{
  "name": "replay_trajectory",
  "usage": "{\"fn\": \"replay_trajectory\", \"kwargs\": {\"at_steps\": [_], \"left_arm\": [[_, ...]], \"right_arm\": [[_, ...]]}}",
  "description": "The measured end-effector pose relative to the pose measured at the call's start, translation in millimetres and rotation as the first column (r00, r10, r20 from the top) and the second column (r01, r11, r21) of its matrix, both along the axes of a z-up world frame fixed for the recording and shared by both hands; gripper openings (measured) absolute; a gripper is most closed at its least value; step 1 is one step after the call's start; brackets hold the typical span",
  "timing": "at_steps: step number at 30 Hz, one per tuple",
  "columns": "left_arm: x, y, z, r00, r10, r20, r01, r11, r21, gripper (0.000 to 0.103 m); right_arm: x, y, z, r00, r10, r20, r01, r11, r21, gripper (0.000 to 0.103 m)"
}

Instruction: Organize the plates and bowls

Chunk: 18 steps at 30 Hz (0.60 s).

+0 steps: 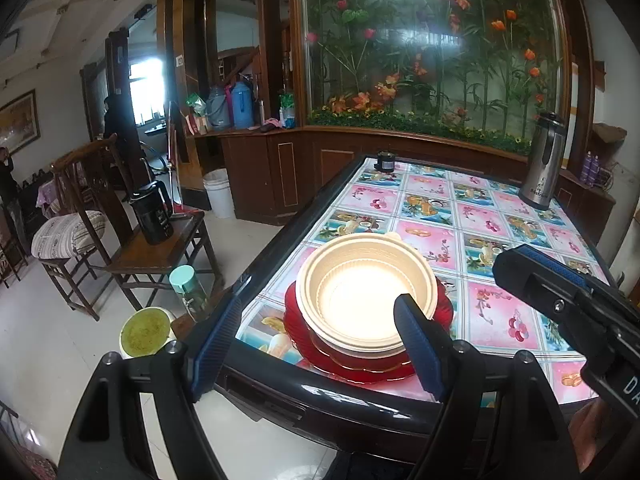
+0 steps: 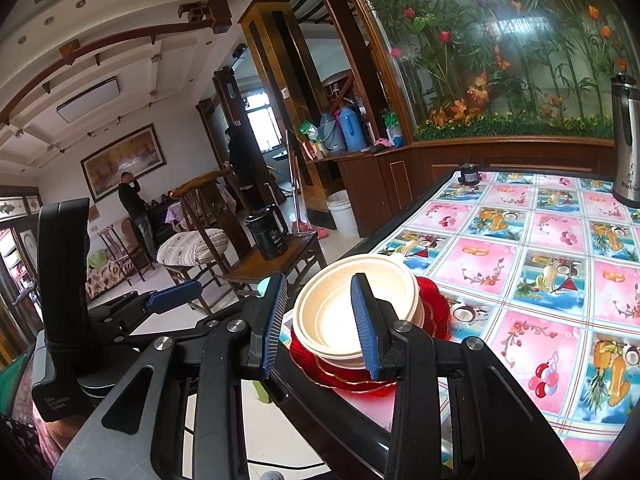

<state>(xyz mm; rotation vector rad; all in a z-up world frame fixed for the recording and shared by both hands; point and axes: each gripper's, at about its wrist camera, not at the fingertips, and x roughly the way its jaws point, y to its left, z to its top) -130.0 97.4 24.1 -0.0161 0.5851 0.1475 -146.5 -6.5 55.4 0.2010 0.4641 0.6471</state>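
Fruit-print tablecloth on a black-rimmed table (image 1: pixel 276 240), wood-panelled room behind. Cream bowls (image 1: pixel 360 292) sit nested on red plates (image 1: pixel 304 332) near the table's front edge, just ahead of both jaw sets. Left gripper (image 1: pixel 320 336) gapes wide, empty; right gripper (image 2: pixel 320 320) partly open, empty. Stacking looks finished; next probably back off or shift the stack.

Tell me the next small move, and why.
Probably draw both claws straight back. The bowls already nest on the red plates near the table edge. The left claw and right claw stand open around the stack and grip nothing.
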Motion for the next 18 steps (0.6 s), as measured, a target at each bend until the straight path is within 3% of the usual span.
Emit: {"fn": "replay_trajectory", "kwargs": {"at_steps": [18], "left_arm": [[3.2, 3.0, -2.8, 1.0, 0.019, -0.02, -0.019, 1.0, -0.014, 0.079]], "right_arm": [[-2.2, 5.0, 3.0, 1.0, 0.002, -0.003, -0.002, 1.0, -0.006, 0.034]]}}
